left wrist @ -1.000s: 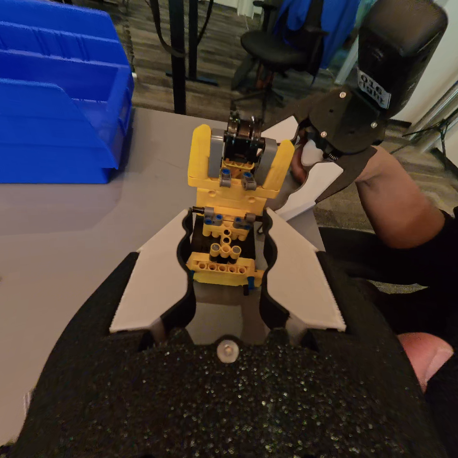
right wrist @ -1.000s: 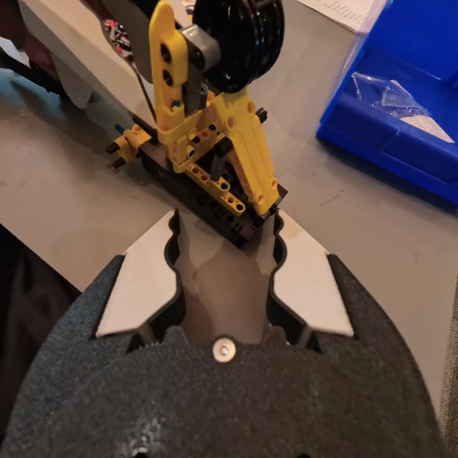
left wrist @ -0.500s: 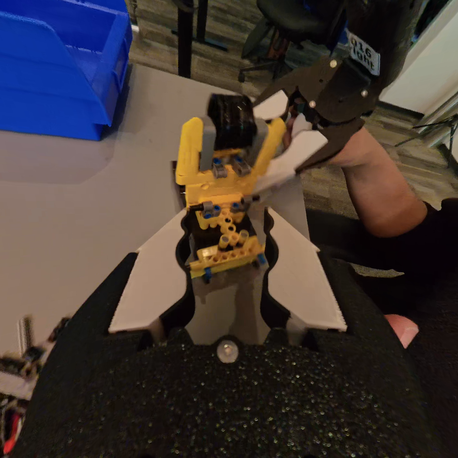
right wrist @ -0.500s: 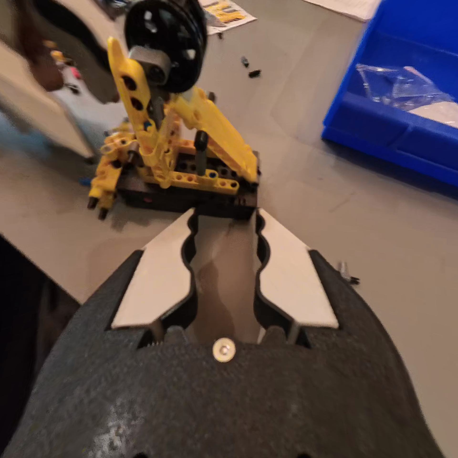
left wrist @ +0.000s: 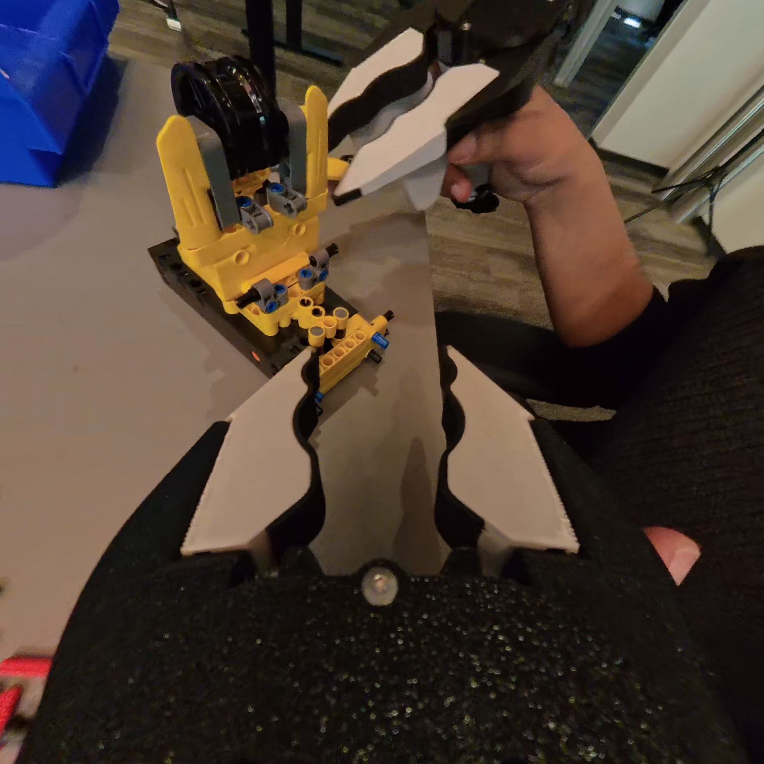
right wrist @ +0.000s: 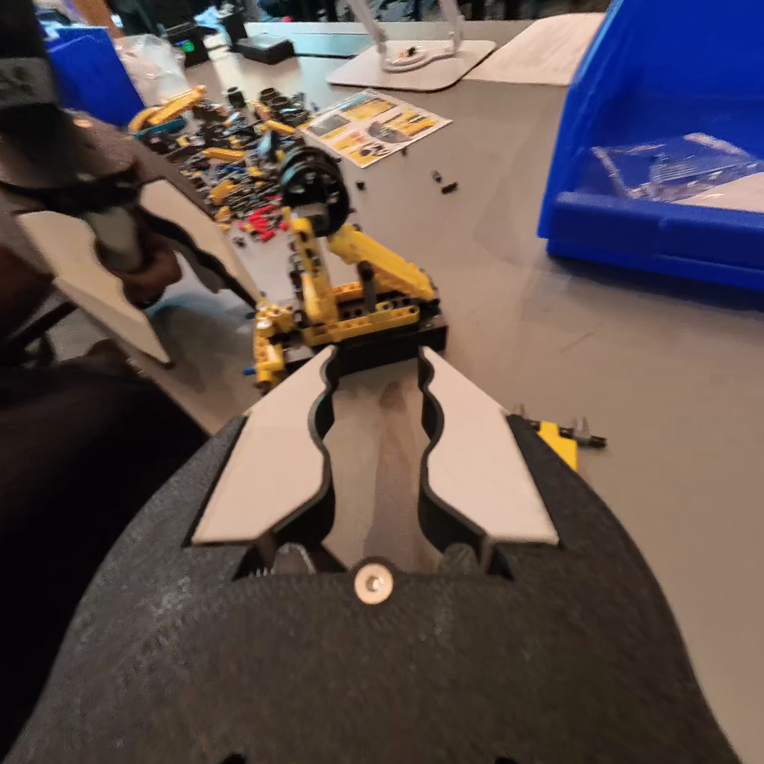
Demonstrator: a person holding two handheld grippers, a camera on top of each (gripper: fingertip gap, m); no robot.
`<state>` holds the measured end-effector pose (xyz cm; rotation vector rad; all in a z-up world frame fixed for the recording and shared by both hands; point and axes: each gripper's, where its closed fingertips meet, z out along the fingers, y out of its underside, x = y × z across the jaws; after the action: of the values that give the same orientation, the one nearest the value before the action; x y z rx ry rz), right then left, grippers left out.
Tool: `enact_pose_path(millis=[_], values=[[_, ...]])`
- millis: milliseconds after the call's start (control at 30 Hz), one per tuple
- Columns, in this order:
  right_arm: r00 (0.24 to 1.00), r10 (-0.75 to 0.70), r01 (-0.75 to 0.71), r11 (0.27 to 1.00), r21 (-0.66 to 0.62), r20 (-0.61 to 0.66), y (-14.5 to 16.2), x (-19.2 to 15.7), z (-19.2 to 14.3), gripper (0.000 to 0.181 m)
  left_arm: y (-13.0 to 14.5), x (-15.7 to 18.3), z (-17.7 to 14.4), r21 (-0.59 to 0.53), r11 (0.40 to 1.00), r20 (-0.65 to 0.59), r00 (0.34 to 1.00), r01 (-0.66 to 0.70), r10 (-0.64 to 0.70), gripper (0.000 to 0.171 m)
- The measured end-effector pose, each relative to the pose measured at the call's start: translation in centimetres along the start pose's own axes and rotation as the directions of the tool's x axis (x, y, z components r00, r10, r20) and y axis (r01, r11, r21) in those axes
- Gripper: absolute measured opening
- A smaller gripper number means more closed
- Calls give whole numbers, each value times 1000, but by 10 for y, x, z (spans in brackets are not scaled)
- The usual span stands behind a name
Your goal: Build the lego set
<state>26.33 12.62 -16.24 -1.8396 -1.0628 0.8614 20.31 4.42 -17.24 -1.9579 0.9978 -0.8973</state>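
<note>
Near table edge: yellow brick model (left wrist: 264,248) on the grey table (left wrist: 82,372) | left gripper (left wrist: 378,359) and right gripper (right wrist: 376,355) both gaping, empty | looks light, pop-apart fragile, so I'd grab the black base (right wrist: 392,349)

Open room: bare grey table (right wrist: 620,413) right of the yellow brick model (right wrist: 351,297) was free.
Blockers: loose parts pile (right wrist: 231,165) behind it, blue bin (right wrist: 661,248) far right.
Near edge: small yellow piece (right wrist: 556,442), blurry, probably another brick.

I can read no writing; the printed leaflet (right wrist: 378,126) near the tabletop's (right wrist: 620,392) far edge is too blurred.
</note>
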Motion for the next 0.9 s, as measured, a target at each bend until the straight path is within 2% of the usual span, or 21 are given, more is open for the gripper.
enact_pose_path(millis=[100,233,300,367,500,567,633,800,833,867,900], values=[[998,-10,12,999,-31,55,7,-10,-12,45,-6,8,14,21,1000,-10,1000,13,-13,58],[1000,1,-2,1000,10,8,7,5,-27,49,-21,20,44,39,999,-10,1000,-14,14,59],[999,39,-38,999,21,-28,9,17,-32,51,-34,25,47,69,997,-19,999,-41,42,59],[998,51,-50,998,26,-48,11,24,-34,52,-49,22,38,122,991,5,998,-57,57,58],[997,28,-23,998,66,-69,5,27,-27,52,-76,-25,-1,247,965,247,969,-88,25,58],[997,25,-19,996,83,-71,3,28,-21,52,-82,-35,-9,282,951,285,958,-125,42,58],[998,21,-16,996,86,-66,2,26,-17,52,-79,-35,0,261,957,254,966,-123,55,58],[998,5,0,997,81,-64,3,25,-17,52,-64,-52,41,104,990,278,958,-99,67,57],[998,6,0,996,86,-65,2,25,-18,52,-62,-51,46,90,990,259,963,-105,79,54],[998,9,-2,996,94,-66,1,26,-20,52,-64,-55,47,95,991,278,958,-98,68,40],[998,13,-6,994,106,-65,0,27,-21,52,-64,-56,48,97,991,268,961,-97,68,37]])
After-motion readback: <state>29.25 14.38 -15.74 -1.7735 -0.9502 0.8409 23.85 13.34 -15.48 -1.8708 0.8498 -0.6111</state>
